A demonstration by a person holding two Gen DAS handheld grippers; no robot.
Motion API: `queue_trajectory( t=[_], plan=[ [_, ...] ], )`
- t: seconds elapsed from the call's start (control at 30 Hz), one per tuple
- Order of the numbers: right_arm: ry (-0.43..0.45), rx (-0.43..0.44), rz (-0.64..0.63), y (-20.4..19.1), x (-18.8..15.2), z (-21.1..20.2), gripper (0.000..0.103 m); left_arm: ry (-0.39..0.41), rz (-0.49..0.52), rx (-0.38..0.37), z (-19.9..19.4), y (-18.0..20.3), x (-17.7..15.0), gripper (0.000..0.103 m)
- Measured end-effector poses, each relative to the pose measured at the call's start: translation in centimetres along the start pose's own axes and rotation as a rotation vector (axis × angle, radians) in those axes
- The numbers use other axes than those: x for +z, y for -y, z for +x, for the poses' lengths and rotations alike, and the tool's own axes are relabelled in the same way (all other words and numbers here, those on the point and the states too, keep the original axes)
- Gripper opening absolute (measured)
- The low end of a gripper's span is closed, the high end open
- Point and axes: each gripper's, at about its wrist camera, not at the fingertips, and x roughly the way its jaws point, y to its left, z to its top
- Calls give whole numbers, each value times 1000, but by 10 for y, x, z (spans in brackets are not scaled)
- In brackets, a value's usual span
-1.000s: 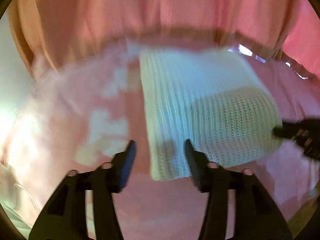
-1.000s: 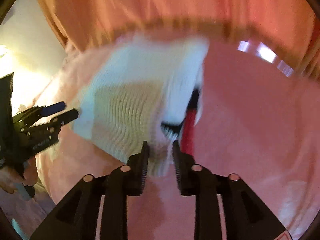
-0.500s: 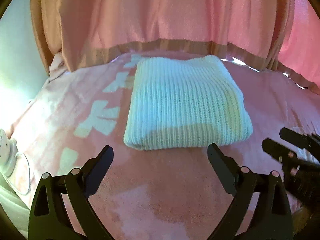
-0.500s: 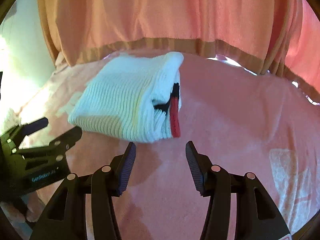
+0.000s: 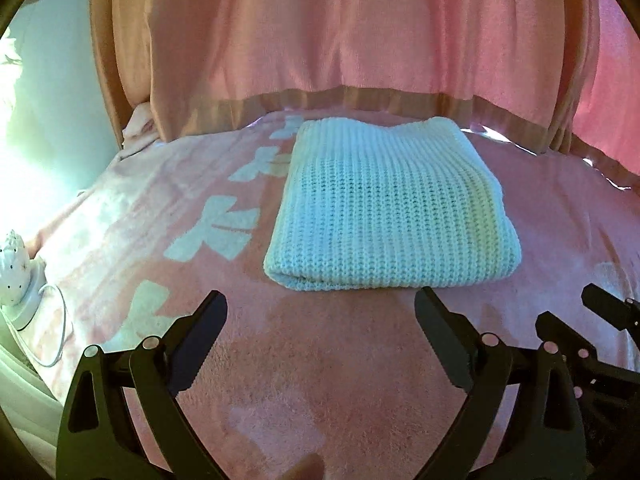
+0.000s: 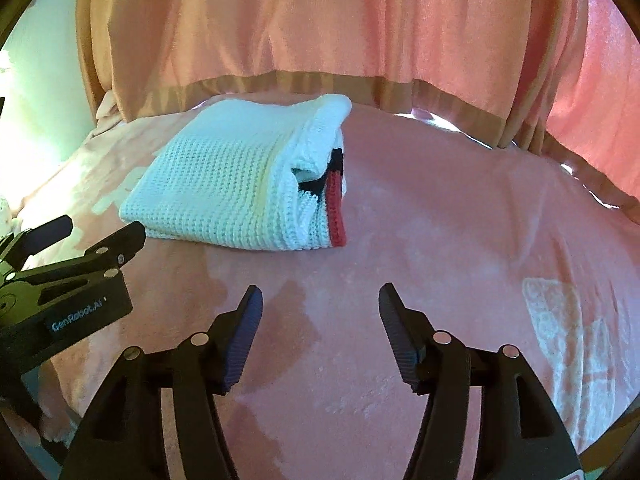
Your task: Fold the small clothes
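A white knitted garment [image 5: 390,208] lies folded into a thick rectangle on the pink blanket [image 5: 320,380]. In the right wrist view the garment [image 6: 232,184] shows its open side with stacked layers and a black and red hem. My left gripper [image 5: 320,312] is open and empty, a little in front of the garment's near edge. My right gripper [image 6: 320,300] is open and empty, in front of and to the right of the garment. The left gripper also shows in the right wrist view [image 6: 100,236], and the right gripper in the left wrist view [image 5: 576,312].
A pink curtain with a tan band [image 5: 320,60] hangs behind the bed. A small white lamp with a cord [image 5: 16,276] sits at the bed's left edge. White bow patterns [image 5: 216,232] mark the blanket left of the garment; another white patch [image 6: 568,320] lies at right.
Both grippers have let go of the garment, opened wide and pulled back towards me. The garment now lies folded and still on the blanket.
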Motion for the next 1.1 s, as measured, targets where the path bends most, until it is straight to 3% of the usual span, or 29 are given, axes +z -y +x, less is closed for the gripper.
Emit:
queue_trajectory(
  t=[0.73,1.1],
  plan=[
    [-2,-22,10,-2,0,4,60,-26,10,15,6,4,-7,92],
    [0,-30,14,-3,0,4,60,21,39,34,2,4,-9,92]
  ],
)
